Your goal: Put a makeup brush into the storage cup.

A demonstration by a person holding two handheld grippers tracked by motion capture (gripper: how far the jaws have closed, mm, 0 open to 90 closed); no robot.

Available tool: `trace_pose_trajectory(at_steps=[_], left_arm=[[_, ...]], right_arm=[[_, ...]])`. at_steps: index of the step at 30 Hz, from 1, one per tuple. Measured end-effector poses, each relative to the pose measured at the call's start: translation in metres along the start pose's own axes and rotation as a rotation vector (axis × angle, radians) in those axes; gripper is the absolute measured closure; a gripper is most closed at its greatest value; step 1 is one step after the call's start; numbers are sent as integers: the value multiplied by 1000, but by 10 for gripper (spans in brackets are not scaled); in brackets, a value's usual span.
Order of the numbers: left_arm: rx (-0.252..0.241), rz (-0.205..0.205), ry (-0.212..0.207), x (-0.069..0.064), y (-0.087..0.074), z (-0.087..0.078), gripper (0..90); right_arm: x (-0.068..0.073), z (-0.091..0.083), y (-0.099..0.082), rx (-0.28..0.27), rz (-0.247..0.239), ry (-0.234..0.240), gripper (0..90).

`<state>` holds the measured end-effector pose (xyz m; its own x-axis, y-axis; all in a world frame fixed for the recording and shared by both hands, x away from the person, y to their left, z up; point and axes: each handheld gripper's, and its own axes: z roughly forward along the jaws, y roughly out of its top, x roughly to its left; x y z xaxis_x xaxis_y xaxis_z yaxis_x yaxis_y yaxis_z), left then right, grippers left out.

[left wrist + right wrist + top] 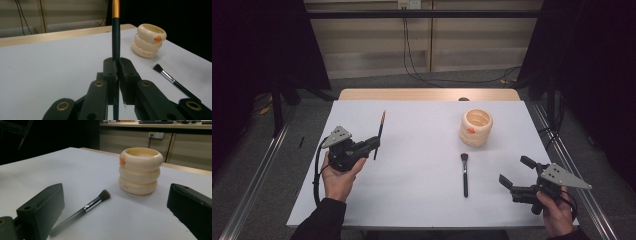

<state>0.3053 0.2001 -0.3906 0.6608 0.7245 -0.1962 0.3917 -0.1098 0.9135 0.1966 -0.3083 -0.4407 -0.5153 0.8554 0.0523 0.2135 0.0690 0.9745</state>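
Observation:
My left gripper (375,142) is shut on a thin dark brush (380,131) with a gold band, held above the left half of the white table. In the left gripper view the brush handle (115,37) stands upright between the closed pads (110,67). A second black makeup brush (464,172) lies flat near the table's middle, bristles toward the far side. A cream ribbed cup (476,127) with an orange mark stands beyond it. My right gripper (518,174) rests open at the front right, pointing at that brush (82,211) and the cup (140,171).
The white table sheet (422,190) ends at a wooden strip (427,94) along the far side. Metal rails (572,170) run beside the table on both sides. Cables hang down the back wall.

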Motion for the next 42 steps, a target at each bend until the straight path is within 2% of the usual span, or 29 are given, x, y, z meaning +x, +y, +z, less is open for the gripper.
trace_pose_trajectory(at_steps=[1, 2, 3, 5, 6, 9, 10, 14, 18, 23, 24, 25, 26, 28, 32, 34, 35, 37, 40, 41, 42], left_arm=[[-6, -9, -13, -1, -1, -2, 842], [-9, -7, -1, -3, -1, -3, 842], [-7, -4, -19, -5, -1, -5, 842], [-13, -6, -12, -8, -2, -8, 842], [-15, -5, -22, -9, -3, -9, 842], [-20, -6, -34, -13, -5, -11, 842], [-20, -1, -32, -15, -5, -12, 842], [-18, 5, -74, -22, -6, -12, 842], [-9, 22, -83, -29, -8, -11, 842], [-24, 21, -115, -35, -8, -9, 842], [-21, 28, -103, -36, -7, -9, 842], [-28, 29, -117, -36, -7, -8, 843], [-29, 26, -113, -37, -7, -8, 842], [-31, 24, -117, -39, -7, -7, 842], [-21, 37, -125, -43, -7, -5, 842], [-24, 36, -132, -45, -7, -3, 842], [-29, 36, -156, -46, -7, -2, 842], [-21, 35, -145, -49, -7, -2, 842], [-19, 36, -160, -53, -8, -1, 842], [-23, 33, -151, -54, -8, -1, 842], [-22, 35, -172, -55, -9, 0, 842]], right_arm=[[0, 0, 0, -9, -1, 8, 1], [0, 1, 1, -17, 1, 9, 0], [1, 1, 1, -10, 12, 19, 0], [1, 1, 2, -2, 17, 63, 0], [1, 1, 3, -1, 20, 75, 0], [2, 4, 4, -9, 6, 81, 0], [3, 5, 4, -8, 10, 90, 0], [9, 10, 8, 9, 25, 132, 0], [15, 13, 15, 5, 26, 162, 0], [23, 26, 25, 3, 15, 187, 0], [23, 28, 26, 9, 14, 194, 0], [25, 31, 27, 15, 21, 202, 4], [27, 36, 29, 23, 31, 206, 15], [31, 41, 32, 29, 29, 225, 16], [38, 50, 38, 6, 13, 286, 12], [39, 53, 40, 9, 16, 294, 20], [40, 55, 42, 11, 12, 299, 24], [42, 60, 44, 19, 15, 296, 37], [45, 65, 47, 26, 16, 319, 57], [46, 67, 47, 30, 16, 326, 62], [47, 69, 48, 31, 13, 332, 72]])
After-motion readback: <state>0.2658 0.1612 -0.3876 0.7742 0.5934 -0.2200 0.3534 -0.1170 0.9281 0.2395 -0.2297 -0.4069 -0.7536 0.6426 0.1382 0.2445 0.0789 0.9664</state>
